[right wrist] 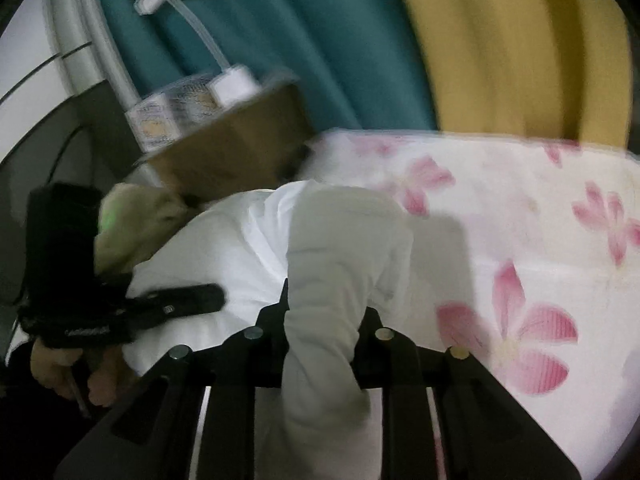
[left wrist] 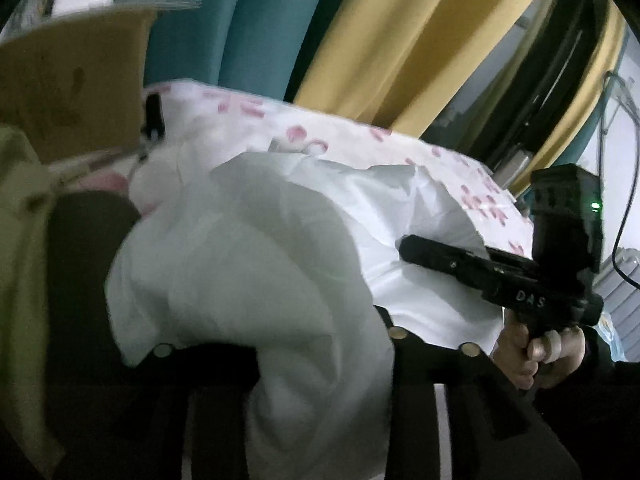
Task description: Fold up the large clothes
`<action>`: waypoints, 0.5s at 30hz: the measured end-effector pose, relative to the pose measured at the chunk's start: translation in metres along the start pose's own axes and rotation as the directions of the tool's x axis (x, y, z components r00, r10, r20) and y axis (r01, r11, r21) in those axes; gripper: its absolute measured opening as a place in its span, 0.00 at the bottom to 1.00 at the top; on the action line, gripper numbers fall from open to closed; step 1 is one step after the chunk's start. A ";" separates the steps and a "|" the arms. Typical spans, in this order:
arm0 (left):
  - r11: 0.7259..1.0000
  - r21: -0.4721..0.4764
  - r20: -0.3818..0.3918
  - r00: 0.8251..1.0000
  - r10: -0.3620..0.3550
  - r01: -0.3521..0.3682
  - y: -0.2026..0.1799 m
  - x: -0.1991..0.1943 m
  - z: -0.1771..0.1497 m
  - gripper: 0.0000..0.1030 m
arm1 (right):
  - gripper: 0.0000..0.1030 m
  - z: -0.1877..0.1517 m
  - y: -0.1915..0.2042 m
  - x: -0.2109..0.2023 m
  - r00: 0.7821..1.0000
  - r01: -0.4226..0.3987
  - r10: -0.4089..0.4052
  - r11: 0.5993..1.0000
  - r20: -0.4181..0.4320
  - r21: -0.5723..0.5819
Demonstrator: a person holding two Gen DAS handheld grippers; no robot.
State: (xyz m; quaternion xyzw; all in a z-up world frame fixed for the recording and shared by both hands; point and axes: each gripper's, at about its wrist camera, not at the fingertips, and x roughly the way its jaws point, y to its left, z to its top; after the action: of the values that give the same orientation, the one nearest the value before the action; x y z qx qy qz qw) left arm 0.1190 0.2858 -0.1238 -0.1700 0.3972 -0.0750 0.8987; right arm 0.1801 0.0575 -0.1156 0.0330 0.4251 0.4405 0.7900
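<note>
Two curtains hang behind the bed: a teal curtain (right wrist: 248,40) and, to its right, a yellow curtain (right wrist: 520,48), both falling in soft vertical folds. The bed (right wrist: 520,216) wears a pale cover printed with large pink flowers. At the bed's far left edge a brown cardboard box (right wrist: 236,148) stands, with a white lamp-like fixture (right wrist: 192,20) above it and an olive-green cloth (right wrist: 132,216) just below it.

On the bed lies the white garment (right wrist: 224,248), thin, smooth and slightly glossy, bunched into rounded puffy folds. Its mass sits on the flowered cover in front of the box.

One fold of it rises into the left tool (left wrist: 316,344), whose fingers pinch a thick wad that drapes down between them. Another fold is pinched in the right tool (right wrist: 324,332), hanging as a soft column between the black fingers (right wrist: 380,344). Both tools angle down toward the bed. A bare hand (left wrist: 540,356) grips the right tool's handle; the other hand (right wrist: 68,372) grips the left tool's, low at the garment's left.
</note>
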 end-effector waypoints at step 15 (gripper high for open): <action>0.978 0.044 0.041 0.979 0.202 -0.204 -0.014 -0.050 -0.003 0.55 | 0.52 0.007 -0.018 -0.037 0.996 0.073 -0.075 0.996 0.042 0.042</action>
State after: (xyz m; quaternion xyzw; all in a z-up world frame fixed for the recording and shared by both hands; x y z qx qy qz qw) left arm 0.0834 0.2858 -0.0863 -0.1084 0.3942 0.0107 0.9125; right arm 0.1871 0.0219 -0.0949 0.0429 0.4177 0.4013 0.8140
